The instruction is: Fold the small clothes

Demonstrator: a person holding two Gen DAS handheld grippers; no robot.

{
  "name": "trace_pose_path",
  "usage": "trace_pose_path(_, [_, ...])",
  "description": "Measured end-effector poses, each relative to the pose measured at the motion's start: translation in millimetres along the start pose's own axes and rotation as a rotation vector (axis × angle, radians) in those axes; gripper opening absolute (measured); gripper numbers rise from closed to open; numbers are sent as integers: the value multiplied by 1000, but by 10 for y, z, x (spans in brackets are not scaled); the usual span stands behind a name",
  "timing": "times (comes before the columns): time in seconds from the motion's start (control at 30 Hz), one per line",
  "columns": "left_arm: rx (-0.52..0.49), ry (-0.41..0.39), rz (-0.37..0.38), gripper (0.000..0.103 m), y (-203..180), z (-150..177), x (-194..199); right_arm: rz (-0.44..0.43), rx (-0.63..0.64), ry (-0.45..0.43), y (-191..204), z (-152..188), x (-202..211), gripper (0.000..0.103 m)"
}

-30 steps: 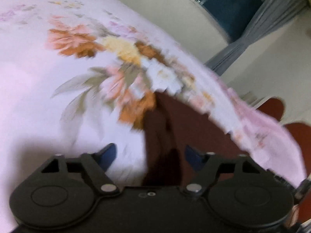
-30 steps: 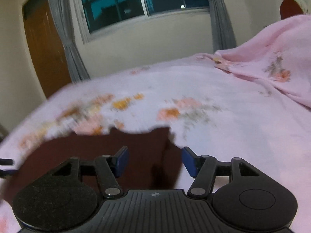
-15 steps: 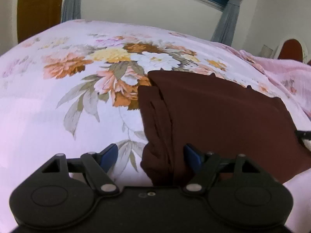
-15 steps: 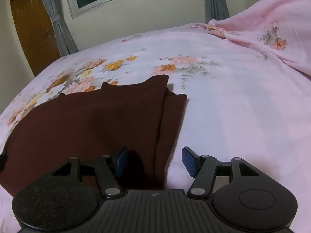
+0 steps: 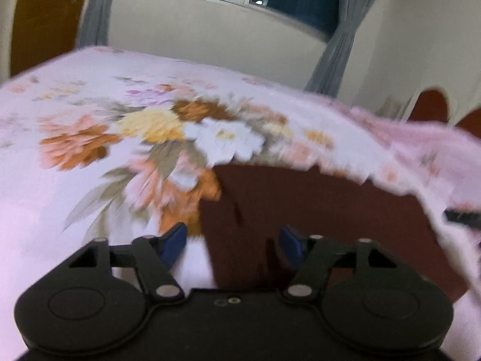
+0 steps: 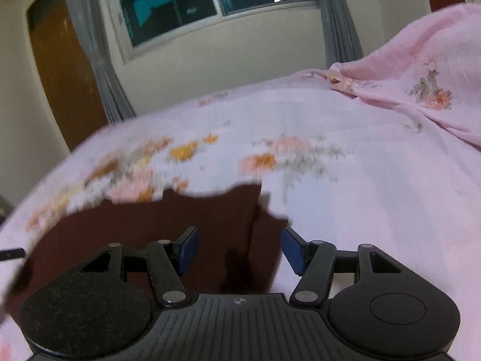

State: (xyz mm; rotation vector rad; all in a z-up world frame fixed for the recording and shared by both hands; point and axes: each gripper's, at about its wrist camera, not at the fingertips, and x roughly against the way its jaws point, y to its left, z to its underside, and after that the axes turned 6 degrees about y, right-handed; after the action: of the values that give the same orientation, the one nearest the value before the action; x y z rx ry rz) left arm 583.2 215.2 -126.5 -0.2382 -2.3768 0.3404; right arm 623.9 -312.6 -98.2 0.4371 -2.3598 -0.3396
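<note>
Between both grippers' fingers (image 5: 174, 245), maroon garment (image 5: 315, 210).

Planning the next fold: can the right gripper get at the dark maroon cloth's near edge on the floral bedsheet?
Probably yes: the right gripper already straddles the dark maroon cloth, its jaws apart, and nothing on the floral bedsheet blocks it.

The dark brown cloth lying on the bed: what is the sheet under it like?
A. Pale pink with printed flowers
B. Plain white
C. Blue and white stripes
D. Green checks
A: the dark brown cloth lies on a pale pink sheet printed with orange, yellow and white flowers, and the right wrist view shows the same flowered pink sheet around the cloth.
</note>
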Motion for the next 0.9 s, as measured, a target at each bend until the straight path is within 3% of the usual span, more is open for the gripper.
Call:
trace_pose_path(0.07, [52, 45, 78, 50, 146, -224, -230, -51, -60, -7, -151, -159, -77, 60])
trace_pose_path(0.13, [83, 89, 144, 49, 250, -374, -446, -88, -115, -11, -302, -295, -175, 60])
trace_pose_path(0.2, [116, 134, 196, 49, 329, -485, -645, -120, -135, -9, -401, -371, -255, 51])
trace_pose_path(0.23, [115, 146, 194, 49, 345, -531, -726, -137, -146, 7, -447, -403, -318, 40])
trace_pose_path(0.27, [106, 152, 181, 49, 348, -564, -791, -141, -152, 20, -481, -420, -370, 38])
trace_pose_path(0.4, [98, 192, 237, 49, 365, -624, -965, -199, -187, 53, -596, -424, -575, 38])
trace_pose_path(0.57, [135, 178, 291, 49, 443, -645, -1025, -238, -175, 78, -583, -375, -745, 38])
trace_pose_path(0.63, [138, 166, 298, 42, 464, -645, -1031, -239, -160, 77, -546, -368, -785, 38])
trace_pose_path(0.7, [131, 162, 292, 35, 465, -649, -1050, -213, -122, 86, -482, -369, -825, 9])
trace_pose_path(0.8, [123, 157, 271, 15, 464, -651, -1084, -189, -77, 88, -405, -365, -853, 8])
trace_pose_path(0.9, [101, 115, 264, 10, 428, -646, -1026, -168, -54, 56, -368, -374, -813, 7])
